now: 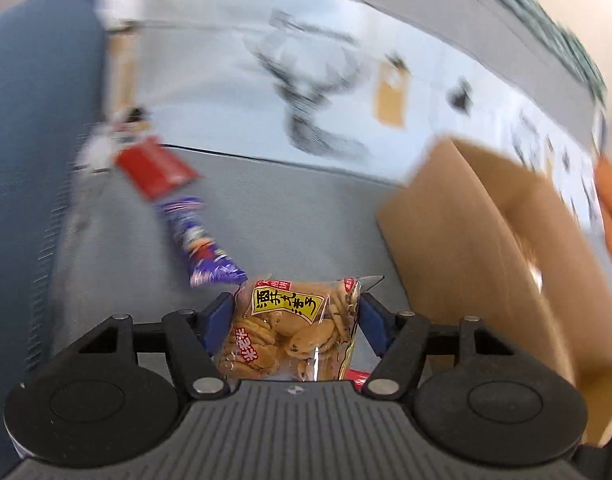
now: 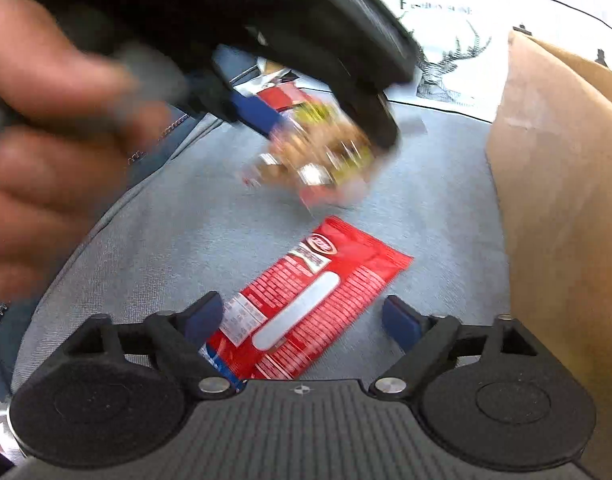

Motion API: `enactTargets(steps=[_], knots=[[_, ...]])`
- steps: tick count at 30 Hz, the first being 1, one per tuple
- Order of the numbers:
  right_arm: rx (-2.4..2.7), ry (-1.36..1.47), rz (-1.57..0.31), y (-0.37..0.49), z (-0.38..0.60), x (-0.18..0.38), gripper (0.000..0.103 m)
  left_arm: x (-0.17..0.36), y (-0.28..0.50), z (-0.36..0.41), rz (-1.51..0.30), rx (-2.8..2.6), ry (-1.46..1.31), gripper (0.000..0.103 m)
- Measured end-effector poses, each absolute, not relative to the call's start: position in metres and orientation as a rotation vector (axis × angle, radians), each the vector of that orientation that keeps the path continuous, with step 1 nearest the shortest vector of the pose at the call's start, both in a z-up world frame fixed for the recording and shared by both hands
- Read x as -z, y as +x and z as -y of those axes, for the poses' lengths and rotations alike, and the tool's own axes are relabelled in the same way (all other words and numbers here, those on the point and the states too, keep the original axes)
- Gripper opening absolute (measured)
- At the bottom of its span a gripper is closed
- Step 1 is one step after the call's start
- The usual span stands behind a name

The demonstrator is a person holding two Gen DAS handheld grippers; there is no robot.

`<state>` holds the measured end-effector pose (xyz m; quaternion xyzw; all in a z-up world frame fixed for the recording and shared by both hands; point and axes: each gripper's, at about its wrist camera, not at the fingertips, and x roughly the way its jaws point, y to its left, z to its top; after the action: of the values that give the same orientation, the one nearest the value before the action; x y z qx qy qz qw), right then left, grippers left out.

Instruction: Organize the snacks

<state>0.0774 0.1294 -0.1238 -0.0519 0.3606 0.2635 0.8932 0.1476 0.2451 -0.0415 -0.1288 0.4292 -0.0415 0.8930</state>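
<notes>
Underneath, grey fabric (image 2: 418,184) meets deer-print cloth (image 2: 458,60).

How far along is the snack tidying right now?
Done: nothing shows as packed; the box interior is out of view. In hand: the left gripper holds a cracker bag, lifted. Left: the red pack lies between the right gripper's open jaws, and a purple pack and a red one still lie out.

- A home, likely a living room: grey fabric sofa cushion (image 2: 426,200).
- Behind the cushion, a white deer-print pillow (image 2: 454,60).
- Right of it, a cardboard box (image 2: 566,200).
</notes>
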Motion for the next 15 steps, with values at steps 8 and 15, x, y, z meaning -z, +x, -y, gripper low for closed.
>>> enactTargets(steps=[8, 15], knots=[[-0.567, -0.178, -0.716, 0.077, -0.15, 0.129, 0.096, 0.04, 0.117, -0.279, -0.947, -0.151, -0.423, 0.072], [-0.647, -0.24, -0.654, 0.073, -0.148, 0.124, 0.048, 0.049, 0.088, -0.28, -1.028, -0.188, -0.411, 0.072]])
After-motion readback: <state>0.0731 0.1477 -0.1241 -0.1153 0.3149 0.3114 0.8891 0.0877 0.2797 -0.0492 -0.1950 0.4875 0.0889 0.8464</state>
